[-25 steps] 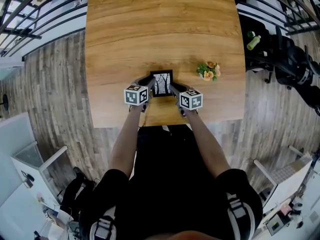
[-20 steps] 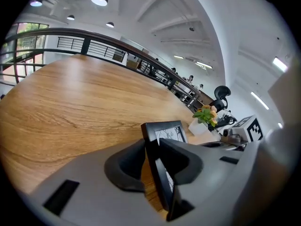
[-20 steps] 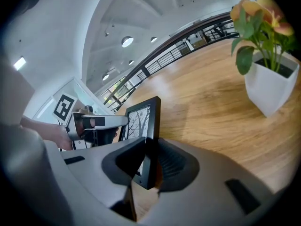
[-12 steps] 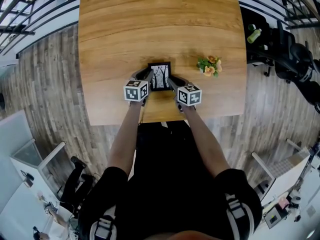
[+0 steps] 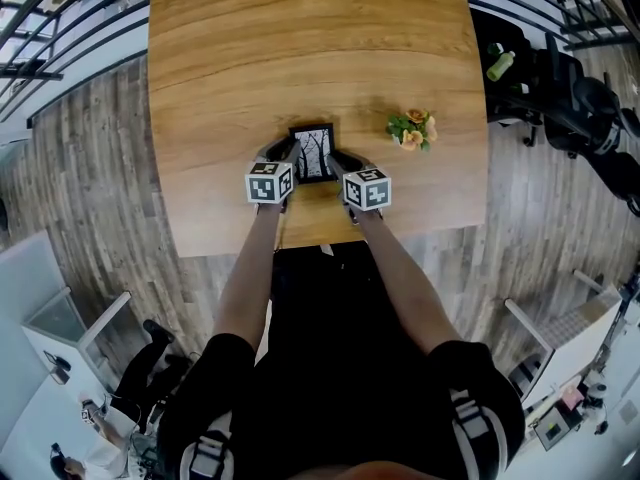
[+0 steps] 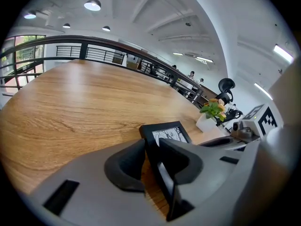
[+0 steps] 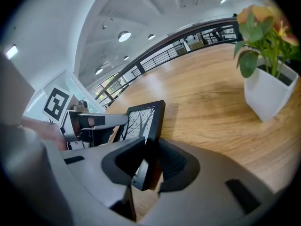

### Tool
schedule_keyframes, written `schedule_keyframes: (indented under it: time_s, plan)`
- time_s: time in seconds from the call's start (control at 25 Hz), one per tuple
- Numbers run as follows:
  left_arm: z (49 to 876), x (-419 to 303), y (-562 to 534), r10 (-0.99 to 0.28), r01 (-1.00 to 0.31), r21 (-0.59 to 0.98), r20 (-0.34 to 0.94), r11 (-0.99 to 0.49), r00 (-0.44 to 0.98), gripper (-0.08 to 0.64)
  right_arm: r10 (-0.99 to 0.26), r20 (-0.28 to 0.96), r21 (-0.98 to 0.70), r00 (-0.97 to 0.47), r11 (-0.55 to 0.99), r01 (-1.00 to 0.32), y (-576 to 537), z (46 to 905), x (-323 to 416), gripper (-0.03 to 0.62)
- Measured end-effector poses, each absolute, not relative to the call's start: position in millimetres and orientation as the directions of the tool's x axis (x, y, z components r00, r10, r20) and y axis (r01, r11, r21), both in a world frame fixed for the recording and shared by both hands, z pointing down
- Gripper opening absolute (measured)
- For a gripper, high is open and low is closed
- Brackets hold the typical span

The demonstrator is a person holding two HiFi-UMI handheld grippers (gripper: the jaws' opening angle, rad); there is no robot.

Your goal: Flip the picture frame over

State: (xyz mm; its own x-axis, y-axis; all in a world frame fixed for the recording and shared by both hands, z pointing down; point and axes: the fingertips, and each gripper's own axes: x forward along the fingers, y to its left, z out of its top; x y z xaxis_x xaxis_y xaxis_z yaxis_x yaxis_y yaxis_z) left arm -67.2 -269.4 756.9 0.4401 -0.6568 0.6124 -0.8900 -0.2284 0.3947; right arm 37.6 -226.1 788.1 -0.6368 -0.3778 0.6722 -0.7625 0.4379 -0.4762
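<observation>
Picture frame: sat near the front edge of the table, picture side up, tilted with its near corner off the wood.
Left gripper: was clamped on the frame's left edge.
Right gripper: was clamped on its right edge.
Progress: frame was grasped and partly raised; by my judgement, the turn-over and set-down remained.
Potted plant: stood apart, farther off to the right.

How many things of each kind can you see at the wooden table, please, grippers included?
picture frame: 1
potted plant: 1
grippers: 2, the left gripper and the right gripper, each clamped on the picture frame
Total: 4
</observation>
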Motion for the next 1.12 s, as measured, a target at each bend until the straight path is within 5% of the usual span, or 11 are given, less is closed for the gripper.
schedule_keyframes:
  time_s: [1.12]
  plan:
    - [766.9,-61.3,-272.0,-0.637,-0.929,0.213,0.679,-0.302,0.363,0.117,-0.426,0.754,-0.257,-0.501,0.51,-0.821,-227.5,787.5,35.5,0.103]
